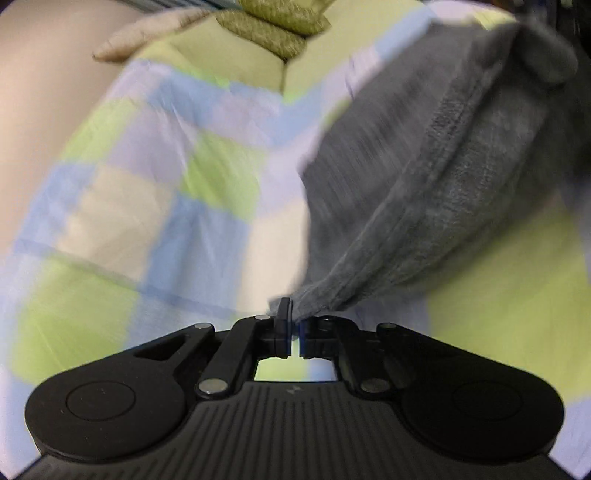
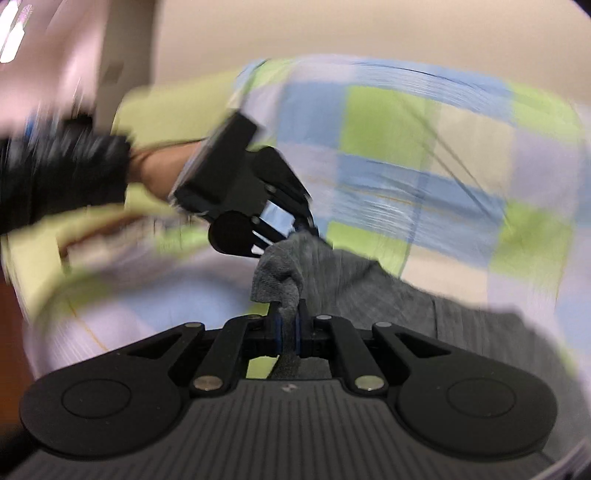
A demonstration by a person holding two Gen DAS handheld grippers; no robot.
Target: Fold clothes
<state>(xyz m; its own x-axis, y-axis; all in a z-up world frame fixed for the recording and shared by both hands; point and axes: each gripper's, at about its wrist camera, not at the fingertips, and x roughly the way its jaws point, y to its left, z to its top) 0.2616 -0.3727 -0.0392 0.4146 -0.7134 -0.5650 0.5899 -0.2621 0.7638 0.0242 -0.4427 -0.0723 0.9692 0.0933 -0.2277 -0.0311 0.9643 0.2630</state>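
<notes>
A grey garment [image 1: 406, 177] hangs lifted over a bed with a checked green, blue and lilac sheet [image 1: 147, 192]. In the left wrist view my left gripper [image 1: 292, 314] is shut on one corner of the grey garment, which stretches up to the right. In the right wrist view my right gripper [image 2: 290, 317] is shut on another bunched edge of the grey garment [image 2: 332, 273]. The left gripper [image 2: 306, 229] shows there too, just above, pinching the same cloth, held by a hand with a dark sleeve [image 2: 55, 173]. Both views are motion-blurred.
Olive-green folded cloth [image 1: 273, 26] and a beige item [image 1: 140, 37] lie at the bed's far end. A plain beige wall [image 2: 332, 26] stands behind the bed. The checked sheet [image 2: 424, 155] spreads to the right.
</notes>
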